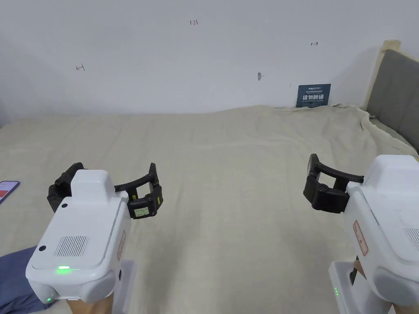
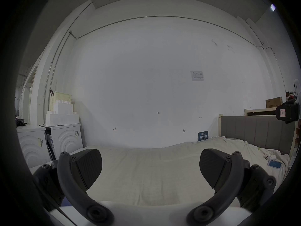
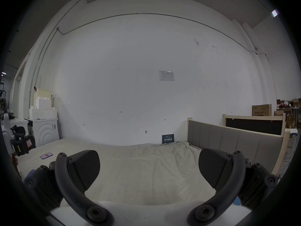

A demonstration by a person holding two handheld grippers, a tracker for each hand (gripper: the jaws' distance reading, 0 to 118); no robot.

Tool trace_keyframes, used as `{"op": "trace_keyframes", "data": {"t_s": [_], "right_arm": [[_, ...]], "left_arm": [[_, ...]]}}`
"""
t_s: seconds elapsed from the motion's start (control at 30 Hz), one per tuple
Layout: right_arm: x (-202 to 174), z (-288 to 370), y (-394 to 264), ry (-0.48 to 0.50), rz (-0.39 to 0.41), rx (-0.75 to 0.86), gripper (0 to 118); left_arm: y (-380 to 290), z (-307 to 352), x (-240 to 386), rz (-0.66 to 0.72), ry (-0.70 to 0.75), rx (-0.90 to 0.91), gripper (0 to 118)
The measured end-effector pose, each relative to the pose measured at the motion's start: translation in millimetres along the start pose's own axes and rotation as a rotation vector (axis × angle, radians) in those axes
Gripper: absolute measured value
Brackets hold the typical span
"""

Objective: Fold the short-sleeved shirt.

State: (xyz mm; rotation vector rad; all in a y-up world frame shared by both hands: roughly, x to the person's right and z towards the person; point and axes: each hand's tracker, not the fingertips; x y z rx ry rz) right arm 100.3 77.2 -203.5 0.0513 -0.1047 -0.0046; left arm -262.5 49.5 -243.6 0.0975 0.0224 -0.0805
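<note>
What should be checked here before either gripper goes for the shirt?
1. Left gripper open, nothing between the jaws: ok.
2. Right gripper open, nothing between the jaws: ok.
3. Shirt spread flat on the bed sheet: not ok; blue cloth lies bunched at the near left edge.
4. Blue cloth is the shirt: cannot tell.
5. Phone off the folding area: ok, far left.

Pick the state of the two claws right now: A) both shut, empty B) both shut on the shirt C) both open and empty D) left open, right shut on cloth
C: in their own views the left claw and the right claw have jaws spread wide, with bare bed sheet showing between them.
</note>
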Motion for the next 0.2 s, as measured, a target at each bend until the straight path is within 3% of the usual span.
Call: {"op": "trace_keyframes", "data": {"t_s": [0.2], "right_arm": [[-0.6, 1.2, 3.0, 0.006, 0.001, 0.006, 118]], "left_arm": [[0.4, -0.2, -1.2, 0.006, 0.008, 0.006, 118]]}}
